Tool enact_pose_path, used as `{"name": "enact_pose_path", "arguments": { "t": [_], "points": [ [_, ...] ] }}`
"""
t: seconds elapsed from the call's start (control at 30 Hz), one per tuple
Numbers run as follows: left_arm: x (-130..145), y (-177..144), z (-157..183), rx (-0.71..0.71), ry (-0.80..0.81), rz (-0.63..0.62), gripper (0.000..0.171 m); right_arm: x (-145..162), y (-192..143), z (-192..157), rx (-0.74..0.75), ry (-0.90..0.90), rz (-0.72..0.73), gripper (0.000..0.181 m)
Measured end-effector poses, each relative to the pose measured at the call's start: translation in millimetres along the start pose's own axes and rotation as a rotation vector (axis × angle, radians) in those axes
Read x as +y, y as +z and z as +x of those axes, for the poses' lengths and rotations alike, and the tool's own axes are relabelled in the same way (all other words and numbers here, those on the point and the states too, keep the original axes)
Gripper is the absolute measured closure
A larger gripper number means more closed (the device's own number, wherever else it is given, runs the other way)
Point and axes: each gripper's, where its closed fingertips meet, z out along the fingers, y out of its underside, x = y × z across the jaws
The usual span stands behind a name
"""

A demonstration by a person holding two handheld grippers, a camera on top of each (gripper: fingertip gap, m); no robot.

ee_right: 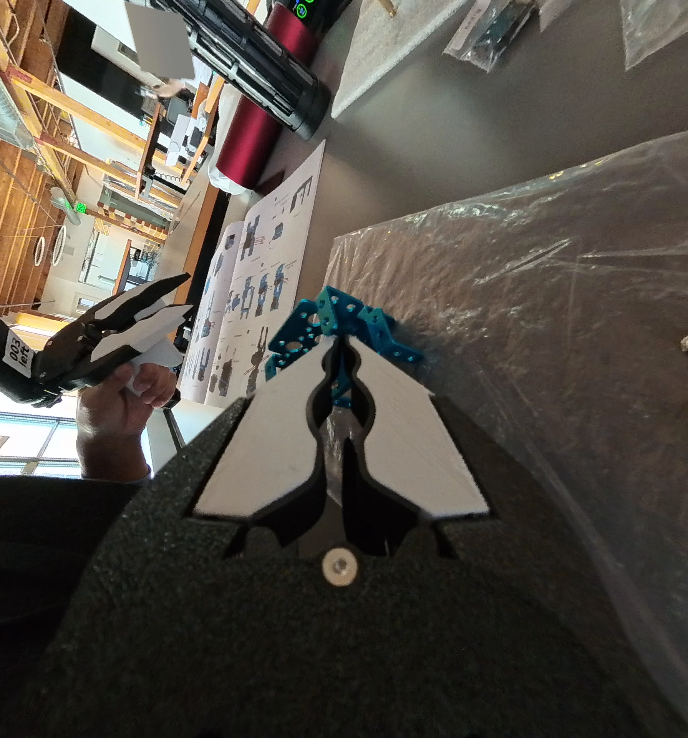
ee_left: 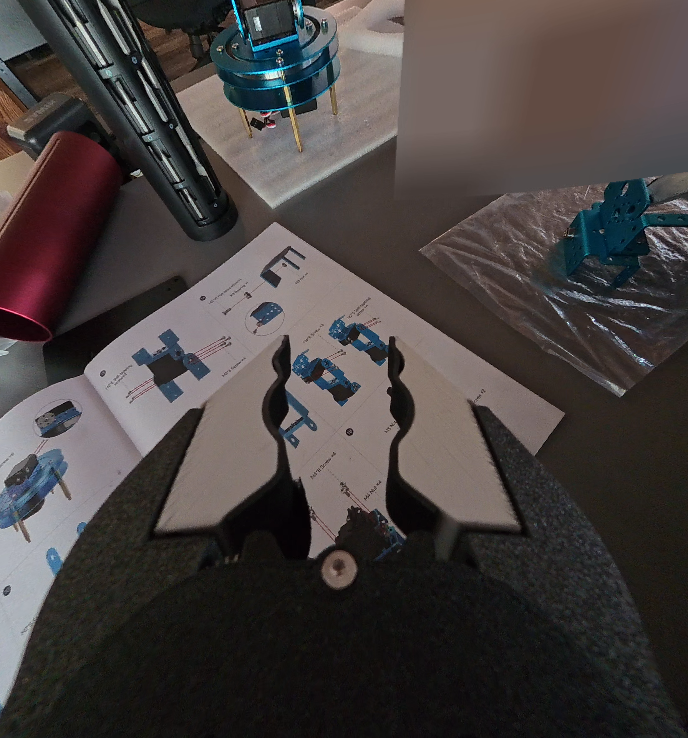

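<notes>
Each gripper, the left gripper (ee_left: 336,351) and the right gripper (ee_right: 340,339), has a rough-textured black plastic body, two white flat-sided fingers (ee_left: 230,451) with wavy black inner pads, and a silver screw (ee_right: 339,566) at the base. A dark sleeve (ee_right: 35,531) covers the person's arm; a white label sits on the left gripper's black handle.

The open booklet (ee_left: 254,359) on the table (ee_left: 414,247) has small black print beside its blue drawings. It also has little black dots (ee_left: 349,431) with numbers in them. It fills the left view from the middle out to 8 o'clock.

In the right view, at 9 o'clock, a white sticker (ee_right: 19,353) with black print sits on the left claw (ee_right: 188,291). At 1 o'clock a bag (ee_right: 490,36) has a white label (ee_right: 472,22), too blurry to read. At 10 o'clock a green sign (ee_right: 80,207) glows far off.
</notes>
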Motion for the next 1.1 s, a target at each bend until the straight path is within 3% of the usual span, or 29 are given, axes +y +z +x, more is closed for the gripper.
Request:
{"name": "enact_pose_path", "arguments": {
  "t": [0.13,0.4,0.73,1.1],
  "points": [
    [1,0,0,-0.001,0.003,-0.003,0.123,0,-3,-3,-0.006,-0.031,0.008,0.180],
    [1,0,1,0.000,0.004,-0.005,0.123,1,-10,4,0.076,-0.255,-0.040,0.169],
    [0,0,2,0.001,0.006,-0.008,0.123,3,-1,0,0.380,-0.694,-0.043,0.173],
    [1,0,1,-0.003,0.005,-0.012,0.123,3,2,4,0.383,-0.693,-0.075,0.177]
  ]
}}
